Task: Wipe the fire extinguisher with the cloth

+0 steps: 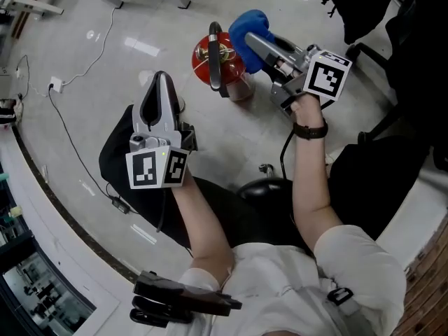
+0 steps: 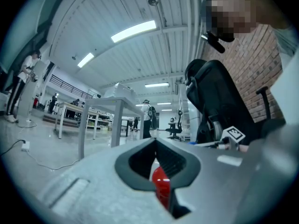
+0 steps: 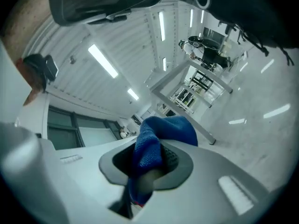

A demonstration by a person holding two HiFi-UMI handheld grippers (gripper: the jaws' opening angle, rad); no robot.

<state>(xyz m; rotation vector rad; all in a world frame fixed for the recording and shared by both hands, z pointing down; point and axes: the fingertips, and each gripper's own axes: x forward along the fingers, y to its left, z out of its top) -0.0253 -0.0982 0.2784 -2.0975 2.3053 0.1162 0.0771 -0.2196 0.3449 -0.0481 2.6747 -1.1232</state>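
Fire extinguisher (image 1: 204, 60) stood on the pale floor (image 1: 91, 117), seen from above, with a black handle across its red top. We saw the right claw (image 1: 253, 46) pinching the blue cloth (image 1: 246, 25). The cloth bulged out past the tips and lay against the upper right side of the extinguisher, as far as the head view let us judge. In the right gripper view the cloth (image 3: 161, 132) filled the gap in the right claw (image 3: 148, 148), and one fold hung down between the jaws.

Left claw (image 1: 162, 77) hovered left of the extinguisher and apart from it, tips pointing away from the person. In the left gripper view we found the left claw (image 2: 156, 141) pressed together at the tips and holding nothing. A red sliver of the extinguisher (image 2: 161, 178) showed through the slot behind them.

A white cable (image 1: 105, 37) trailed across the floor at upper left.
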